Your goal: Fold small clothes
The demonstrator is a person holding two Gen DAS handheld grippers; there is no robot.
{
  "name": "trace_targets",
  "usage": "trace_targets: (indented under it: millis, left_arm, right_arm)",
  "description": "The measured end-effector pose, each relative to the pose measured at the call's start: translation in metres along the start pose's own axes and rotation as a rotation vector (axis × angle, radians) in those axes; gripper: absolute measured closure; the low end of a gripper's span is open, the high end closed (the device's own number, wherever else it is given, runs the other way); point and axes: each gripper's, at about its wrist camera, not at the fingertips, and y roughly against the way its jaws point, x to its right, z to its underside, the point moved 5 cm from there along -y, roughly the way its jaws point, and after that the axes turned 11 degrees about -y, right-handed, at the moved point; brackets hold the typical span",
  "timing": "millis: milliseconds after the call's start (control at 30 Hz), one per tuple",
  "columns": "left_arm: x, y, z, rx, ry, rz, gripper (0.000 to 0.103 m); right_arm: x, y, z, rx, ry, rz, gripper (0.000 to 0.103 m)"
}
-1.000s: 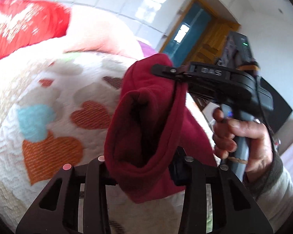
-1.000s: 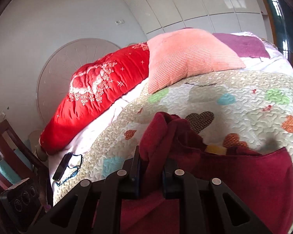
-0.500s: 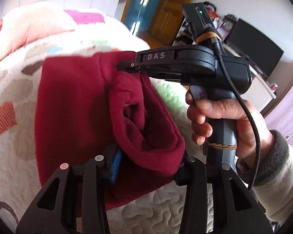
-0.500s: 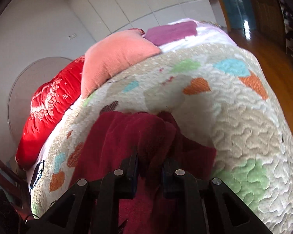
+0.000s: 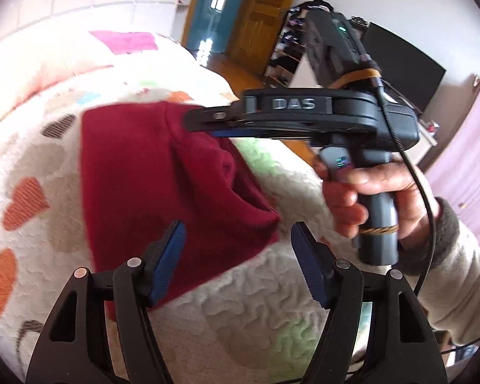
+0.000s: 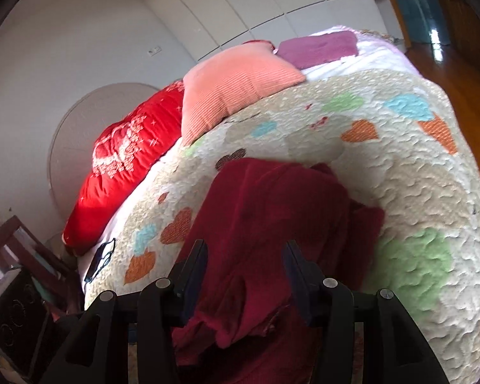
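Left wrist view sits low and close over the heart-print quilt (image 5: 227, 313), facing across the dark red garment (image 5: 150, 192) toward the wooden door (image 5: 259, 22), while the right wrist view looks over that same garment (image 6: 272, 217) toward the peach pillow (image 6: 233, 86).

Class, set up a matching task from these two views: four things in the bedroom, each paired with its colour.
Things:
1. garment lying on the quilt
2. ribbed pillow
3. embroidered bolster
4. folded cloth at the far end

Colours:
A. bright red
B. purple
C. dark red
D. salmon pink

Pairs: 1-C, 2-D, 3-A, 4-B
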Motion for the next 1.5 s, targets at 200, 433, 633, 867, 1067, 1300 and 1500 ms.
trace_targets:
  millis: [200,433,633,867,1067,1300,1500]
  left_arm:
    - [0.01,-0.033,0.0,-0.026,-0.006,0.048,0.034]
    - [0.013,-0.04,-0.006,0.0,0.038,0.104,0.034]
    - [0.017,-0.061,-0.01,-0.027,0.046,0.105,0.034]
    - [0.013,-0.081,-0.018,-0.043,0.059,0.109,0.033]
    - [0.019,-0.069,-0.024,-0.061,0.048,0.108,0.033]
    - [0.009,-0.02,-0.023,0.007,-0.028,-0.052,0.033]
    - [-0.027,-0.024,-0.005,-0.023,0.078,-0.143,0.033]
  right_arm:
    - [0.027,-0.012,0.022,-0.027,0.118,0.207,0.094]
    - [0.052,0.007,-0.028,0.103,-0.049,0.167,0.076]
    - [0.042,-0.027,-0.046,0.07,0.039,0.218,0.097]
    - [0.047,-0.061,-0.055,0.055,0.148,0.366,0.097]
    - [0.035,-0.007,-0.045,0.086,0.053,0.203,0.083]
    - [-0.021,0.008,0.011,-0.018,0.189,0.044,0.078]
    - [0.011,-0.004,0.05,-0.035,0.291,0.331,0.078]
